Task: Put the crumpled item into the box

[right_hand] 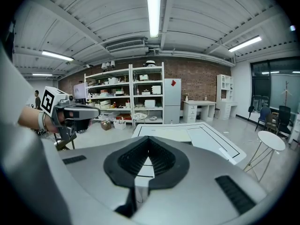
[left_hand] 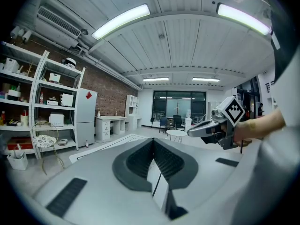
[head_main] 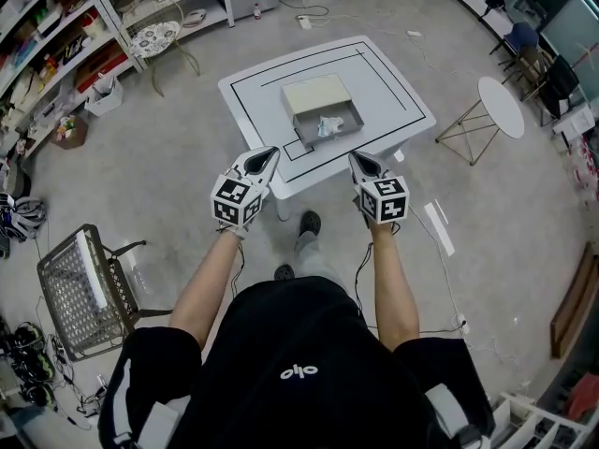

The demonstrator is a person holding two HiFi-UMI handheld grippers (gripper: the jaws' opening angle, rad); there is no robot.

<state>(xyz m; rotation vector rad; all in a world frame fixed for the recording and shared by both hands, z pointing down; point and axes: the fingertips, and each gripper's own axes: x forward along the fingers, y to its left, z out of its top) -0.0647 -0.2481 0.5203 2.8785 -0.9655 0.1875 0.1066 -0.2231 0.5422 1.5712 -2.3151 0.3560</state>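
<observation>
A white table with black lines holds an open box, its cream lid lying behind it. A pale crumpled item lies inside the box. Both grippers hang short of the table's near edge, above the floor. My left gripper is shut and holds nothing; its own view shows its jaws met at the tips. My right gripper is likewise shut and empty. Each gripper shows in the other's view: the right gripper and the left gripper.
Stocked shelves line the left wall. A wire basket stands at lower left. A small round white table and chairs are at the right. A cable runs over the floor by the person's feet.
</observation>
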